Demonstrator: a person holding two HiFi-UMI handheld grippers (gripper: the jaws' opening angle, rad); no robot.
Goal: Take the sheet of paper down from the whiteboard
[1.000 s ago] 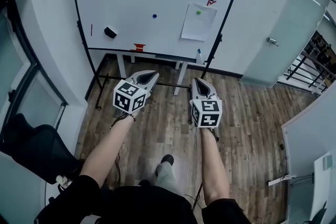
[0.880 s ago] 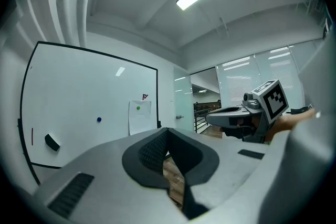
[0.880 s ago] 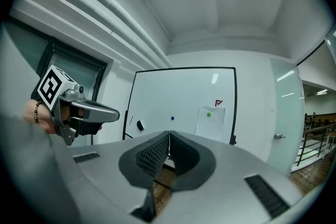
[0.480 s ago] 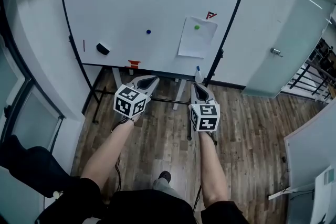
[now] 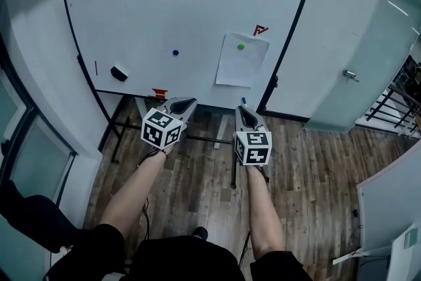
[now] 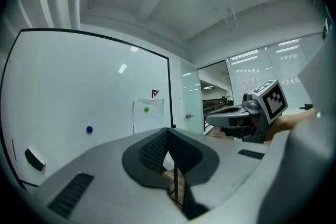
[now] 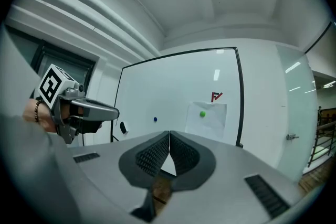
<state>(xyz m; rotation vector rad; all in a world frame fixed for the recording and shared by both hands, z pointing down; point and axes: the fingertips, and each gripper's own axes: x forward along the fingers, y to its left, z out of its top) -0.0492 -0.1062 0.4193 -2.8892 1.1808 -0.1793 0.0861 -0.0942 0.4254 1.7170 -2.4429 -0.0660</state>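
With left gripper (image 5: 190, 101) and right gripper (image 5: 243, 109) both pinched closed and empty, well short of the sheet of paper (image 5: 241, 62) hanging under a green magnet (image 5: 241, 46) by the right edge of the whiteboard (image 5: 164, 10), they'd best open early, then steady a lower corner and lift the magnet.

The whiteboard (image 5: 164, 10) is white with a thin black frame. The sheet of paper (image 5: 238, 69) is plain white, and the magnet (image 5: 241, 46) on it is bright green. A second magnet (image 5: 175, 52) is dark blue. The small mark (image 5: 260, 29) above the paper is red. The eraser (image 5: 119, 73) is black. The left gripper (image 5: 189, 101) and right gripper (image 5: 241, 110) are pale grey with black, finely ribbed pads, and each has a cube patterned in black-and-white squares. The floor (image 5: 309, 161) is brown wood-grain planks.
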